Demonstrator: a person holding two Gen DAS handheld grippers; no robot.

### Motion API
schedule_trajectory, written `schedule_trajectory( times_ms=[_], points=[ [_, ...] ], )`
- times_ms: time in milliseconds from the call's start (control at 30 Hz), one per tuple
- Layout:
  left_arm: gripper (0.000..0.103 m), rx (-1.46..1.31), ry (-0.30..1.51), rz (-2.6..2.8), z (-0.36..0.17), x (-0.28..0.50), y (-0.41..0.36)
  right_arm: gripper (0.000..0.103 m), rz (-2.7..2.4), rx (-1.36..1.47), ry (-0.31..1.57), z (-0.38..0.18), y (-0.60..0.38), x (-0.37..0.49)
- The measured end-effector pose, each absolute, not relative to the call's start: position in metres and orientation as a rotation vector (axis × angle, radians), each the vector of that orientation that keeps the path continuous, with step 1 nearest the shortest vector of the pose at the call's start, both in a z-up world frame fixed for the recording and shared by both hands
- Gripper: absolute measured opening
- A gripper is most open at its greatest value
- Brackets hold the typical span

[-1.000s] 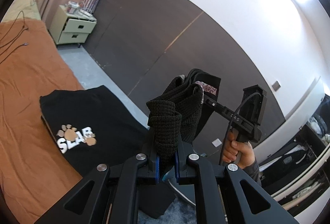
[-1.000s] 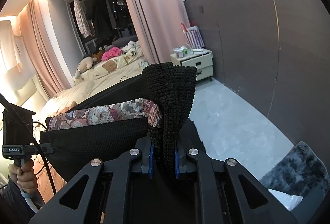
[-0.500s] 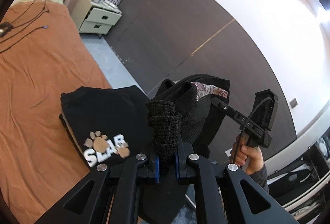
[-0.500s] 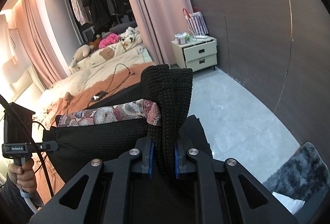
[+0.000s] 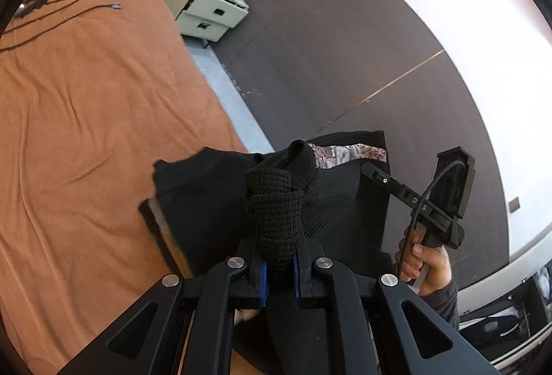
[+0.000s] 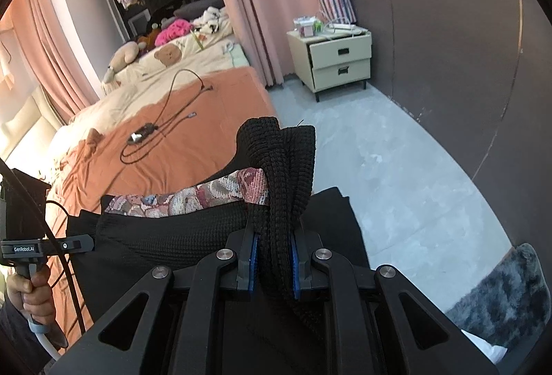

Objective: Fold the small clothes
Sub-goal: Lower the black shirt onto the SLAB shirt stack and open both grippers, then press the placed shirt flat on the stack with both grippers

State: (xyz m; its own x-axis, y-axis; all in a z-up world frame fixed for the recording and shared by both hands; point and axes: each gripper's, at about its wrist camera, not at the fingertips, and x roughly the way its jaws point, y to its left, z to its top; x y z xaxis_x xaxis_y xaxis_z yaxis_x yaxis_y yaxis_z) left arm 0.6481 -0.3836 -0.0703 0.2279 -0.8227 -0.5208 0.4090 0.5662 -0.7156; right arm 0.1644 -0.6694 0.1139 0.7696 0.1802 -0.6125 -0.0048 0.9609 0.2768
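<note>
A black knit garment (image 5: 331,202) with a floral woven band (image 6: 193,197) hangs stretched between my two grippers. In the left wrist view my left gripper (image 5: 278,266) is shut on one bunched black corner. In the right wrist view my right gripper (image 6: 274,259) is shut on the other bunched corner, beside the band's end. The garment hangs over the edge of the orange bed cover (image 5: 86,133). A folded black T-shirt (image 5: 203,188) lies on the bed just behind it, partly hidden. A hand (image 5: 426,262) grips the right gripper's handle.
Black cables (image 6: 162,130) lie on the orange cover further up the bed. A cream nightstand (image 6: 333,60) stands by the dark wall panel. Grey floor (image 6: 396,174) runs beside the bed, with a grey fluffy rug (image 6: 500,292) at lower right. Soft toys (image 6: 165,47) sit on the far bedding.
Both grippers have moved down and over toward the bed with the garment still stretched between them. The folded T-shirt's white print is now hidden behind the held garment.
</note>
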Motion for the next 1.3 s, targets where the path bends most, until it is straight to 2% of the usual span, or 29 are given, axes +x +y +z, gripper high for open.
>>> schedule_trajectory(
  times_ms=[200, 267, 300, 333, 367, 400, 567, 833, 1300],
  points=[
    [0.012, -0.475, 1.049, -0.841, -0.094, 0.674, -0.387, 0.012, 0.074, 0.246, 0.742, 0.103, -0.677, 0.196],
    [0.020, -0.453, 1.079, -0.796, -0.102, 0.676, -0.387, 0.019, 0.048, 0.259, 0.794, 0.095, -0.682, 0.207],
    [0.034, -0.439, 1.095, -0.771, -0.106, 0.676, -0.387, 0.023, 0.034, 0.264, 0.817, 0.093, -0.686, 0.210],
    [0.049, -0.440, 1.098, -0.763, -0.108, 0.674, -0.385, 0.040, 0.013, 0.261, 0.827, 0.093, -0.689, 0.210],
    [0.053, -0.455, 1.089, -0.760, -0.109, 0.672, -0.381, 0.060, -0.006, 0.257, 0.820, 0.096, -0.693, 0.206],
    [0.054, -0.472, 1.074, -0.758, -0.108, 0.668, -0.376, 0.065, -0.011, 0.262, 0.800, 0.101, -0.697, 0.200],
    [0.054, -0.517, 1.074, -0.765, -0.107, 0.649, -0.365, 0.066, -0.001, 0.365, 0.753, 0.122, -0.728, 0.150],
    [0.054, -0.538, 1.121, -0.790, -0.120, 0.593, -0.372, 0.066, -0.014, 0.410, 0.741, 0.120, -0.751, 0.054],
    [0.054, -0.548, 1.190, -0.829, -0.130, 0.508, -0.392, 0.066, -0.066, 0.549, 0.735, 0.107, -0.763, -0.021]
  ],
)
